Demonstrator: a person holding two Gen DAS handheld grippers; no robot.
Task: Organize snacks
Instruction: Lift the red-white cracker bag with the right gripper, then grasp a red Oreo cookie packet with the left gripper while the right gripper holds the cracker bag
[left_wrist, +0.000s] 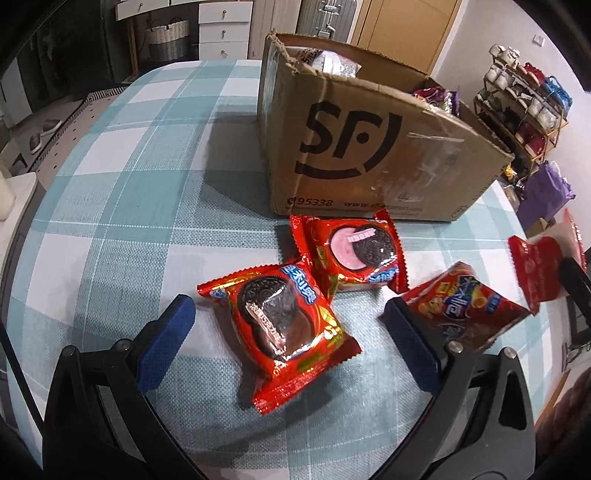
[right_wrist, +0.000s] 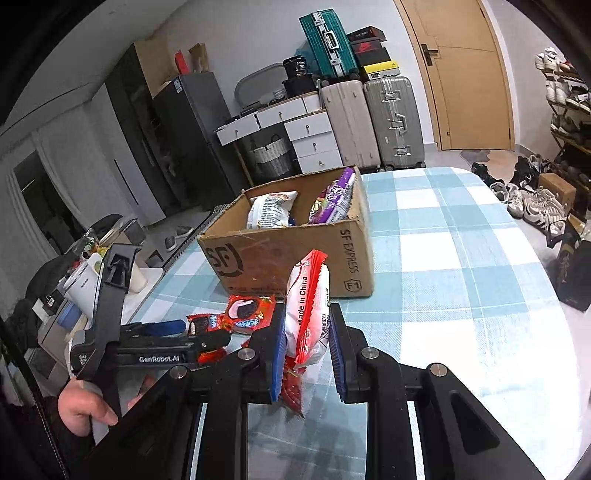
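Note:
Three red cookie packets lie on the checked tablecloth in front of a cardboard SF box (left_wrist: 369, 147). My left gripper (left_wrist: 291, 314) is open, its blue fingers either side of the nearest packet (left_wrist: 284, 332). A pink-cream packet (left_wrist: 351, 254) lies behind it and a third packet (left_wrist: 465, 306) lies to the right, beside the right finger. My right gripper (right_wrist: 306, 339) is shut on a red and white snack packet (right_wrist: 308, 310), held upright above the table in front of the box (right_wrist: 295, 247). That held packet shows at the right edge of the left wrist view (left_wrist: 543, 266).
The box holds a white bag (right_wrist: 271, 210) and a purple bag (right_wrist: 334, 199). The table's left edge borders a counter with cups (right_wrist: 85, 280). Suitcases, drawers and a door stand behind the table. A shoe rack (left_wrist: 524, 107) stands to the right.

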